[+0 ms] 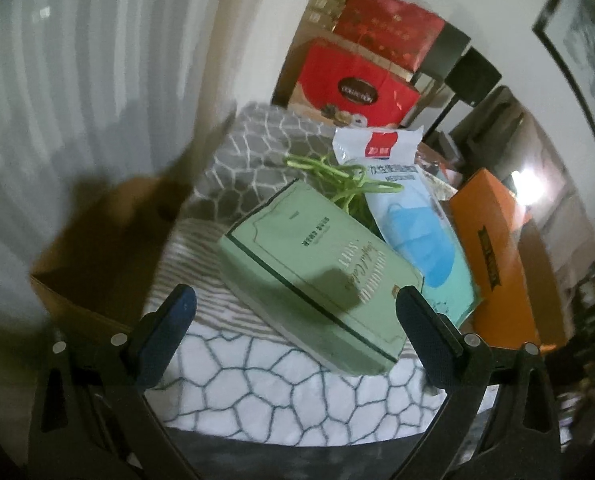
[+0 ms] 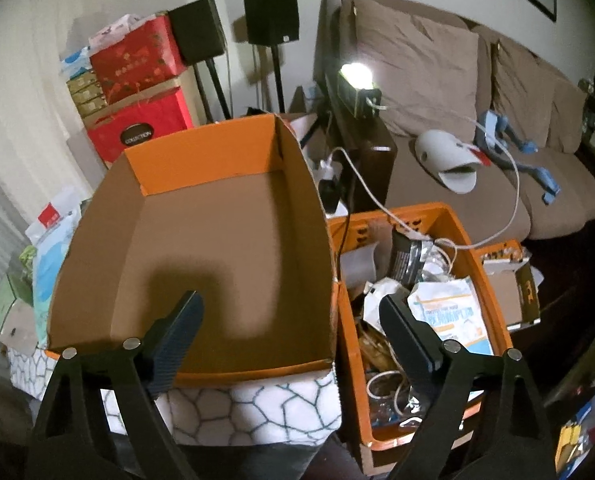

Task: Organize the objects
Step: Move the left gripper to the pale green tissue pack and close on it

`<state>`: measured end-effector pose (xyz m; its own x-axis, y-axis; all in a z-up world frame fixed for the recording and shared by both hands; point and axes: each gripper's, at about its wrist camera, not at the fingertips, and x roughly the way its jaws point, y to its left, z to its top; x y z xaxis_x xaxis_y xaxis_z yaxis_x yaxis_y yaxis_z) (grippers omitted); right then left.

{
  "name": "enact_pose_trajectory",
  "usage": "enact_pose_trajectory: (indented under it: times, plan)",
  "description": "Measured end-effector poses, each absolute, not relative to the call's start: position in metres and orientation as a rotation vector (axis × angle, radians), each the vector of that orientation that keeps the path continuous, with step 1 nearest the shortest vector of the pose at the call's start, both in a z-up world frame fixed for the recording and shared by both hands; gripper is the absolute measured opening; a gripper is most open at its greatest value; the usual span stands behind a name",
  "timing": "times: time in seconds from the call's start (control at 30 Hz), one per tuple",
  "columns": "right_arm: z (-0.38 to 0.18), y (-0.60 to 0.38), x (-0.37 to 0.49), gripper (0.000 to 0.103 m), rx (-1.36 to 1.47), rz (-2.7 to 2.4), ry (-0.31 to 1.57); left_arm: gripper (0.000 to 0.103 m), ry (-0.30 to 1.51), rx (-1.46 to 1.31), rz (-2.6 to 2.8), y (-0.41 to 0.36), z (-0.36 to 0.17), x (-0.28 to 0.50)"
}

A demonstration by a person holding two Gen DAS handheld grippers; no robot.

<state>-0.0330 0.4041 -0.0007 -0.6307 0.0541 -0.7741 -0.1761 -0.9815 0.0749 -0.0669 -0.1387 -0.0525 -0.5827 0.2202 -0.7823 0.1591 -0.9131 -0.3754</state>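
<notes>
A pale green flat box [image 1: 321, 276] with printed lettering lies tilted on a patterned blanket [image 1: 281, 392]. My left gripper [image 1: 295, 300] hovers over its near end, open; the left finger stands apart from the box and the right fingertip [image 1: 411, 304] overlaps its corner. Behind the box are a pack of blue face masks [image 1: 413, 216] and a green cord [image 1: 337, 176]. In the right wrist view an empty orange cardboard box [image 2: 201, 160] sits on the same blanket [image 2: 249, 412]. My right gripper [image 2: 291, 302] is open above its near rim, holding nothing.
An orange crate [image 2: 351, 344] full of packets and cables stands right of the empty box. A brown open carton [image 1: 109, 240] is left of the green box. Red gift boxes [image 2: 137, 120], two speakers on stands [image 2: 271, 16] and a sofa [image 2: 457, 120] lie behind.
</notes>
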Motion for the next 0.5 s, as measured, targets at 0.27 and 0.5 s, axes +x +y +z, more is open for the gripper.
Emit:
enact_pose_trajectory:
  times: [0.27, 0.5]
  plan:
    - [-0.014, 0.409, -0.038, 0.091, -1.362, 2.698, 0.275, 0.100, -0.689, -1.459, 2.587, -0.150, -0.059, -0.093]
    - [-0.012, 0.411, -0.041, 0.091, -1.353, 2.691, 0.263, 0.100, -0.572, -1.620, 2.553, -0.143, -0.056, -0.122]
